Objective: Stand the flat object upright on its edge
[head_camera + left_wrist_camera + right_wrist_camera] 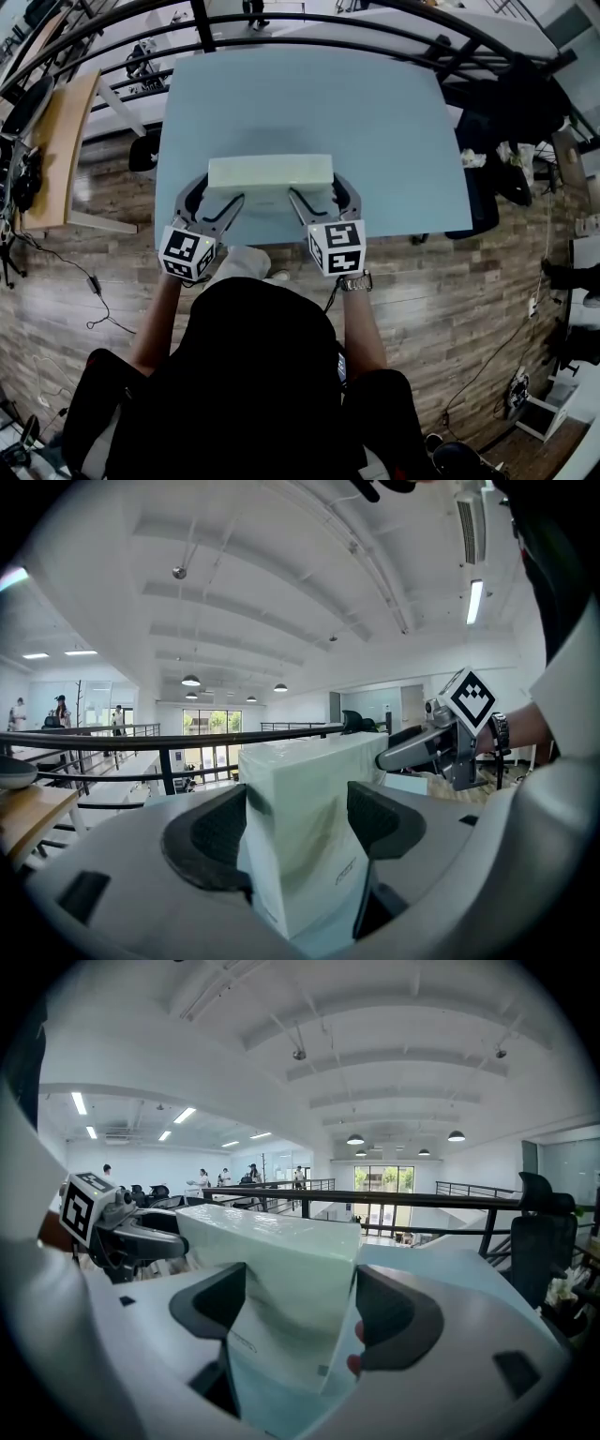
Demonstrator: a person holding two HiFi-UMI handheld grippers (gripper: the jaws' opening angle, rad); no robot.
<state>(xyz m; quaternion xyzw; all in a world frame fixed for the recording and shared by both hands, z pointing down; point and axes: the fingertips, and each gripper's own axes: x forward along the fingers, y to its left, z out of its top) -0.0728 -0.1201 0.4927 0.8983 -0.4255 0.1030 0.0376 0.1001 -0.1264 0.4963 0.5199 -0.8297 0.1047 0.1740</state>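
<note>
Left claw (295, 832), right claw (300, 1312) each pinching pale box (270, 173) end; small print unreadable.

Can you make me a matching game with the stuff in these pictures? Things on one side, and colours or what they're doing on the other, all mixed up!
Things:
1. box
2. table
3. floor
4. left gripper

Matches:
A. brown wooden planks
B. light blue
C. shut on one end of the box
D. pale, gripped at both ends

Pairs: 1-D, 2-B, 3-A, 4-C
</note>
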